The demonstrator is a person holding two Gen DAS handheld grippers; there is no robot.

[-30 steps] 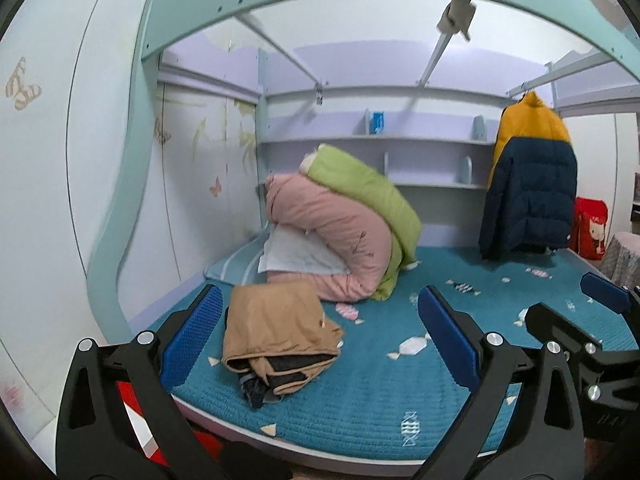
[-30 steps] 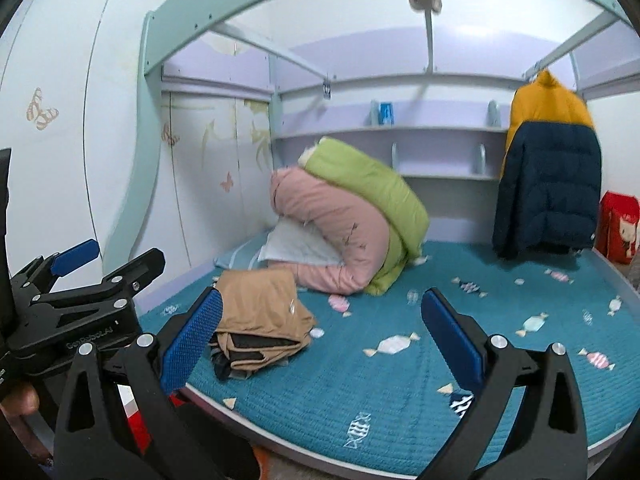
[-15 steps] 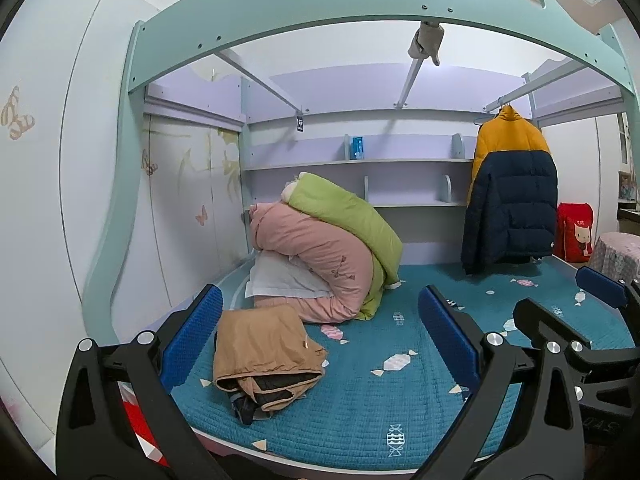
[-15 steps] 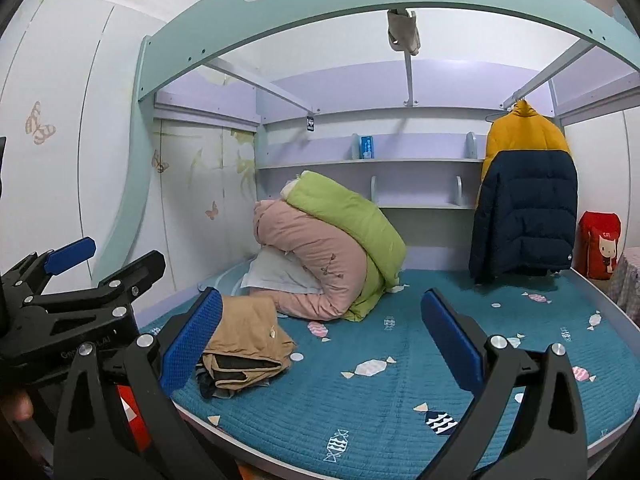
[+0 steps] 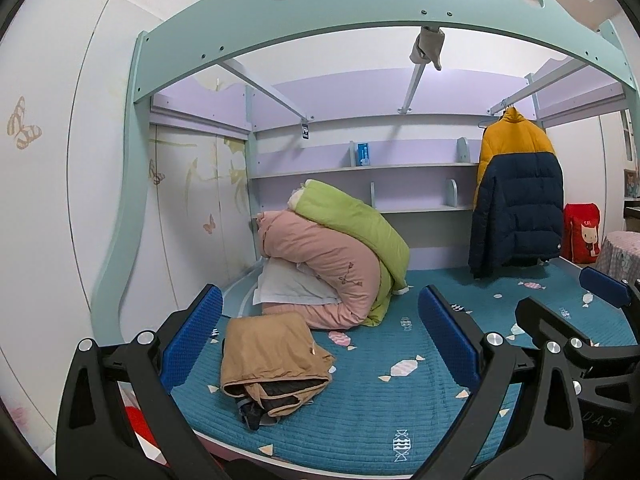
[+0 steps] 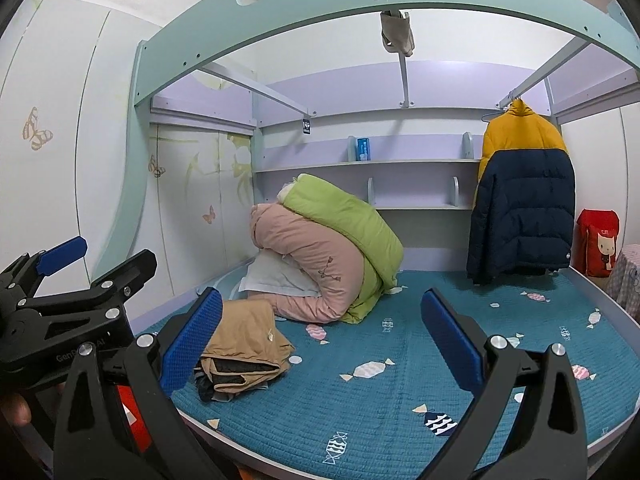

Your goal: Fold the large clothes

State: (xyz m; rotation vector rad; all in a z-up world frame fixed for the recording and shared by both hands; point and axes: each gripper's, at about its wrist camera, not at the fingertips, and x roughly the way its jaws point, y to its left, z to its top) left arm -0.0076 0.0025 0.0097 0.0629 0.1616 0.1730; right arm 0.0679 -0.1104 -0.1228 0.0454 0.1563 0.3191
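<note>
A folded tan garment with a dark lining [image 5: 272,364] lies on the teal bedspread [image 5: 384,408] near the bed's front left corner; it also shows in the right wrist view [image 6: 244,346]. A yellow and navy puffer jacket [image 5: 516,196] hangs on a rail at the back right, also seen in the right wrist view [image 6: 520,196]. My left gripper [image 5: 320,344] is open and empty, held back from the bed. My right gripper [image 6: 320,344] is open and empty, to the right of the left one [image 6: 60,308].
Rolled pink and green quilts [image 5: 340,256] with a white pillow lean at the bed's back left. Shelves [image 5: 360,168] line the back wall. The green bunk frame arch [image 5: 360,12] spans overhead. A red bag [image 5: 582,232] stands at the right.
Both grippers have drawn back and tilted up, so the bed looks farther and more of the arch shows. The tan garment has not moved.
</note>
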